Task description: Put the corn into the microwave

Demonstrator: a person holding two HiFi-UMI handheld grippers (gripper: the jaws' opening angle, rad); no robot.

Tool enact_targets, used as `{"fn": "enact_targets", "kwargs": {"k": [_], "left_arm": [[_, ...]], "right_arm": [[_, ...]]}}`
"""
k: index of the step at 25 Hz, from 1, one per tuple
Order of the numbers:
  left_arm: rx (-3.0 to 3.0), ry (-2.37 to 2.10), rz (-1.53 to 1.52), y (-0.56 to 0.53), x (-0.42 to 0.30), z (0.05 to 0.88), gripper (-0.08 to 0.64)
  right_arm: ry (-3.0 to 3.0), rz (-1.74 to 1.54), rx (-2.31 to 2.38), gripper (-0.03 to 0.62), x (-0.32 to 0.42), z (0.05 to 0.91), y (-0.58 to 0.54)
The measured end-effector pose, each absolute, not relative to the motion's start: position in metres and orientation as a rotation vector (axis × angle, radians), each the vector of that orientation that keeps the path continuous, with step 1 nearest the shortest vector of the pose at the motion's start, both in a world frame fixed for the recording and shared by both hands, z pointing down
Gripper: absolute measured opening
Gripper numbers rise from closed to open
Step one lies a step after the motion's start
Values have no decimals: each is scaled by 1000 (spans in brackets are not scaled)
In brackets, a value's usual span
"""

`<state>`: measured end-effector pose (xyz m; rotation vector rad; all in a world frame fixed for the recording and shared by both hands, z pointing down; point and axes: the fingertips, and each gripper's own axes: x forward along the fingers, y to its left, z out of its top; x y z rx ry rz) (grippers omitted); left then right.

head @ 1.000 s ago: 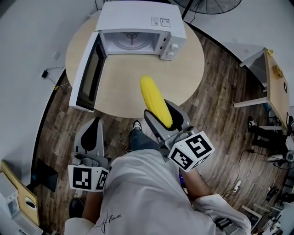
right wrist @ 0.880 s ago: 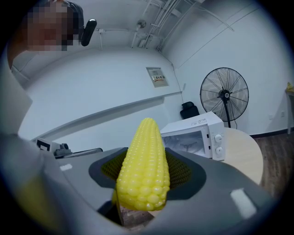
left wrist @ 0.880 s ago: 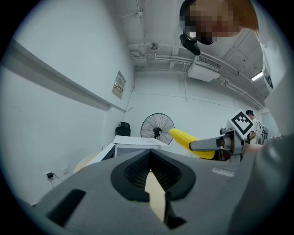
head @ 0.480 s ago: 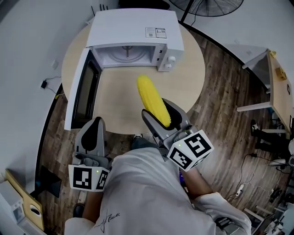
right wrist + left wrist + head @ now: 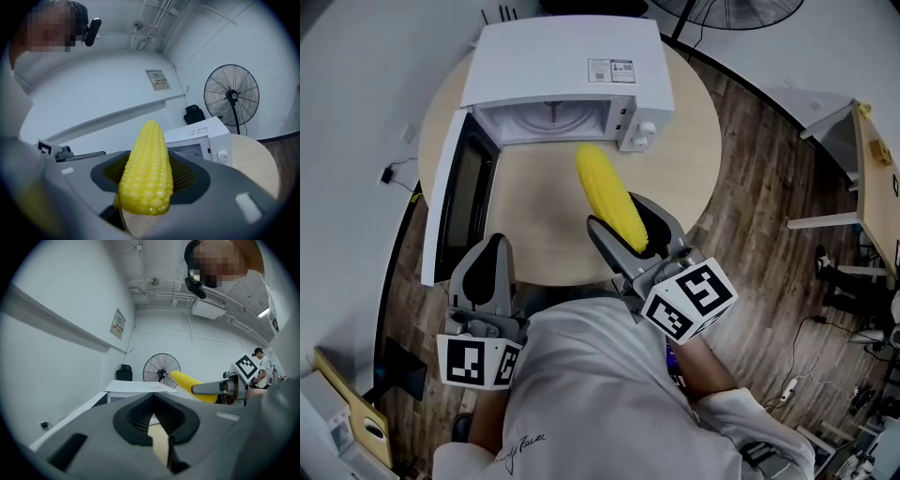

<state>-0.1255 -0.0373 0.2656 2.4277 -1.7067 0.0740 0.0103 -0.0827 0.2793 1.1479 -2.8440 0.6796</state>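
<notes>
My right tool [image 5: 619, 220] is clamped on the corn [image 5: 605, 187], whose tip points to twelve o'clock at the open microwave [image 5: 567, 56] on the counter [image 5: 534, 216]. My left tool [image 5: 490, 251], at eight o'clock, has its jaws together, empty.

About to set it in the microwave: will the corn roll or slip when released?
Likely rolls: the corn is round and tapered. Looks stiff, sticking straight out of the right gripper. Its bumpy surface probably helps the grip hold.

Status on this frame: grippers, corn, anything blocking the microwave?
Right gripper shut on corn. Left gripper shut, empty. Microwave door open, nothing in the way.
</notes>
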Motion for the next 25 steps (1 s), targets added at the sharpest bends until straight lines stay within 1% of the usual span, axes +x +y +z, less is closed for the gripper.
{"fn": "enact_targets", "kwargs": {"k": [25], "left_arm": [[2413,-1634,143,-67,-123,287,-9]], "right_arm": [[-2792,718,1164,264,0,321,-133]]}}
